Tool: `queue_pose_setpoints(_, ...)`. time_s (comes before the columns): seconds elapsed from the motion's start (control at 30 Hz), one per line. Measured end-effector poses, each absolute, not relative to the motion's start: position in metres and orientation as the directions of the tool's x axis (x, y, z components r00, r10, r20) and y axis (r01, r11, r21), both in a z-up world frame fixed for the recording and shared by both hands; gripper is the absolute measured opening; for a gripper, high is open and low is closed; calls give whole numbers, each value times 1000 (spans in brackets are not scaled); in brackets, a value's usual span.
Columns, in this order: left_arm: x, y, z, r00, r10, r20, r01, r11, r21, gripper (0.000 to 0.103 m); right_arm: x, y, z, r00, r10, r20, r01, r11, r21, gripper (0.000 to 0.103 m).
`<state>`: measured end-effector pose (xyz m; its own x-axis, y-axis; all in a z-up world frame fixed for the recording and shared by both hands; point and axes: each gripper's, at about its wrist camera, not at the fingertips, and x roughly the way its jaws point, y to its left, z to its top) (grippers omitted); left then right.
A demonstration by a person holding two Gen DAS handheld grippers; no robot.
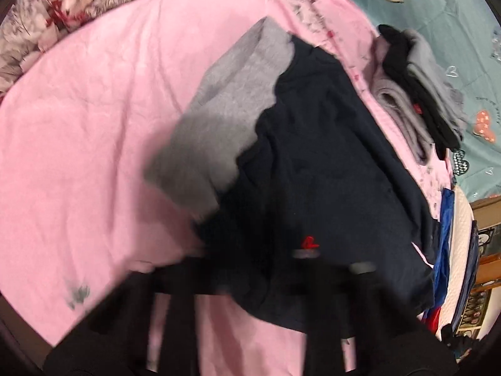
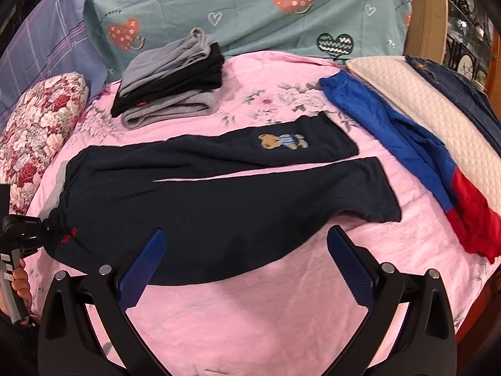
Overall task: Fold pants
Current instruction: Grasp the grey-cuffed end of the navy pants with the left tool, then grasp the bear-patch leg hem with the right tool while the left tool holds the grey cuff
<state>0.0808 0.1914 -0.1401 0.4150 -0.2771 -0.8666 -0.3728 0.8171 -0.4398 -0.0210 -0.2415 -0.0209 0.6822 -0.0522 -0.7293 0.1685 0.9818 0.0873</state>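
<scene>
Dark navy pants [image 2: 219,206] lie flat on the pink bedsheet [image 2: 250,319], waistband to the left and both legs running right. A bear patch [image 2: 281,141] shows on the far leg. My right gripper [image 2: 246,232] is open, and its blue pads [image 2: 144,263] hover over the near edge of the pants. My left gripper [image 2: 34,228] is shut on the bunched waistband corner by a red logo [image 2: 69,235]. The left wrist view is blurred. There the pants [image 1: 328,156] hang over the left gripper [image 1: 332,266], with grey lining [image 1: 225,109] turned out.
A stack of folded grey and black garments [image 2: 175,78] sits at the back. On the right lie a blue and red garment [image 2: 407,156], a white quilted pillow [image 2: 432,116] and dark denim [image 2: 463,94]. A floral pillow [image 2: 40,119] lies at the left, and a hand [image 2: 22,285] is below it.
</scene>
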Motion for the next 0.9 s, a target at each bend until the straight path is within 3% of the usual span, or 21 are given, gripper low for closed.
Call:
queue_pose_setpoints(0.27, 46, 249, -125, 548, -215, -808, -473, 717, -512, 6, -25, -363, -8, 628, -165, -761, 364, 926, 100, 102)
queue_pose_setpoints(0.33, 48, 249, -130, 514, -243, -823, -445, 744, -498, 6, -18, -398, -19, 581, -139, -802, 416, 897, 146, 102)
queue_pose_setpoints(0.5, 51, 246, -135, 503, -218, -836, -437, 770, -464, 6, 3, -458, -69, 482, 112, -869, 491, 787, 374, 102)
queue_pose_setpoints(0.7, 52, 244, -136, 491, -213, -844, -432, 782, -449, 7, 24, -455, -104, 407, 112, -906, 479, 819, 316, 101)
queue_pose_setpoints(0.73, 49, 245, -137, 490, -211, -846, -433, 783, -446, 7, 30, -453, -112, 395, 118, -911, 477, 822, 313, 94)
queue_pose_setpoints(0.8, 51, 243, -138, 488, -202, -849, -437, 786, -438, 7, 35, -448, -115, 399, 80, -913, 468, 839, 278, 67)
queue_pose_setpoints(0.83, 51, 242, -138, 486, -197, -851, -438, 788, -433, 7, 36, -444, -113, 399, 26, -917, 465, 856, 227, 36)
queue_pose_setpoints(0.87, 51, 242, -138, 488, -192, -851, -439, 789, -430, 7, 36, -444, -111, 406, 5, -914, 461, 862, 209, 17)
queue_pose_setpoints(0.9, 51, 242, -138, 490, -189, -851, -441, 788, -429, 7, 32, -449, -109, 441, 83, -894, 451, 840, 301, 12)
